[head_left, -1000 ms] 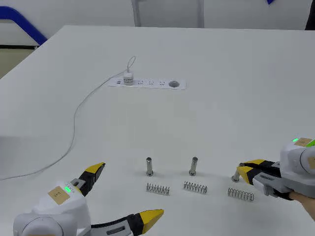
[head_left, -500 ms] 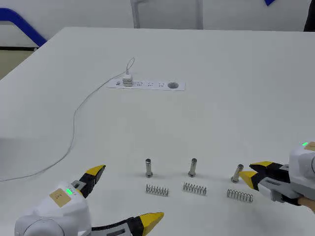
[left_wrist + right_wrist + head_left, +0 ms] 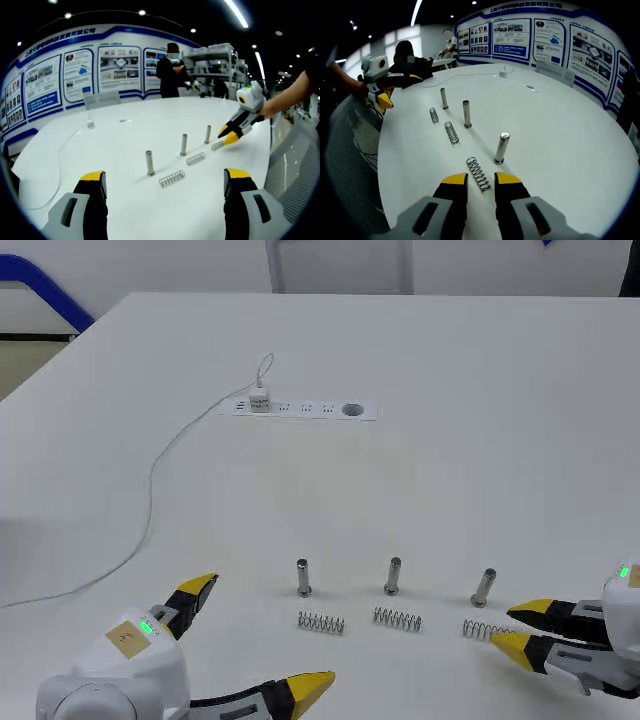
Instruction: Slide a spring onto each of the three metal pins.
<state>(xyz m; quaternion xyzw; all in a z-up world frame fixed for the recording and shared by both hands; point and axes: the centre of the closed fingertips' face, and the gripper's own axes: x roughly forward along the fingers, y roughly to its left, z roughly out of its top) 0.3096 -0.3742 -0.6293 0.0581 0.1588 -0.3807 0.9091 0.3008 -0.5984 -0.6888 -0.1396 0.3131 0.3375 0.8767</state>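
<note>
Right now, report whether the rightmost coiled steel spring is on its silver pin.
Off: the spring lies flat on the table beside it.

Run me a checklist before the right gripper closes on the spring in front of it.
1. Right gripper jaws open: ok.
2. Nearest coiled metal-wire spring has one end between the jaw tips: ok.
3. Spring gripped: not ok, jaws not closed on it.
4. Nearest silver metal pin bare: ok.
5. That pin truly upright: cannot tell, it looks tilted.
6. Left gripper open, apart from the pins: ok.
</note>
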